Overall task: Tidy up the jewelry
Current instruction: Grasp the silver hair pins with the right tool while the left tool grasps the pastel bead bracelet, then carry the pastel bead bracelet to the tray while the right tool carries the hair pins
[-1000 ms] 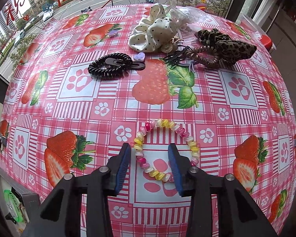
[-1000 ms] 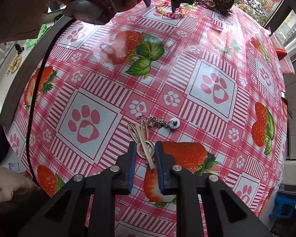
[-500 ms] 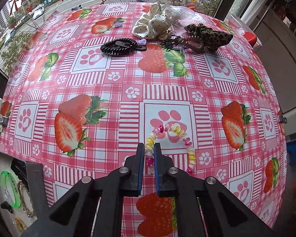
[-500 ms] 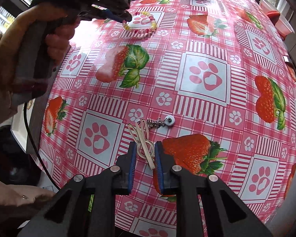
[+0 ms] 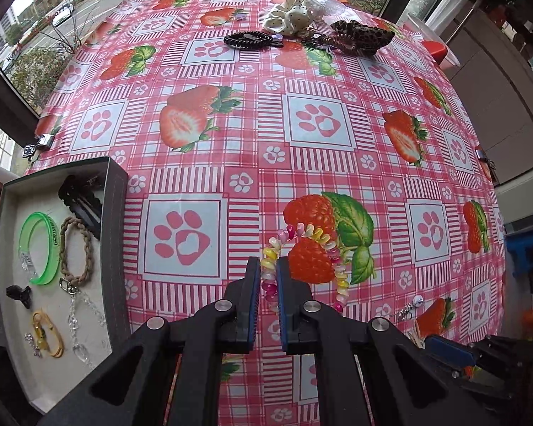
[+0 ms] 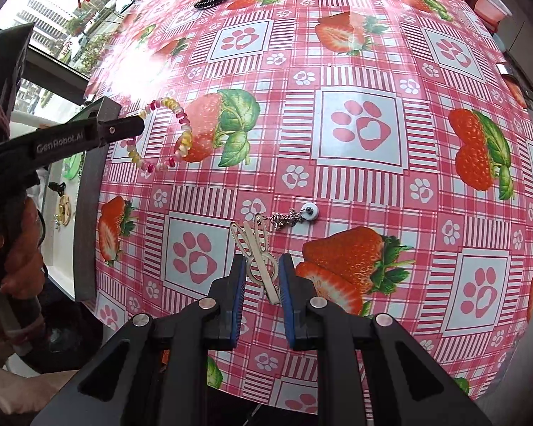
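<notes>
My left gripper (image 5: 268, 278) is shut on a multicoloured coil bracelet (image 5: 323, 239), which hangs from the pads just above the strawberry tablecloth. The right wrist view shows that same left gripper (image 6: 138, 126) holding the bracelet (image 6: 181, 138) beside the box. A grey box (image 5: 115, 234) with a dark rim sits at the table's near left; it holds a green bangle (image 5: 41, 248), a braided bracelet and other small pieces. My right gripper (image 6: 261, 277) points down with its pads closed on a bundle of silver hair clips (image 6: 256, 245) that touch the cloth.
A short chain with a white bead (image 6: 296, 214) lies just beyond the clips. At the far edge lie a black coil tie (image 5: 252, 39), a white dotted scrunchie (image 5: 291, 17) and a leopard scrunchie (image 5: 362, 35). A person's hand (image 6: 21, 248) grips the left tool.
The left gripper closed on the coil bracelet and carried it off the cloth, back toward the near left where the box now shows. The right gripper rolled a little and stayed on the clips.
</notes>
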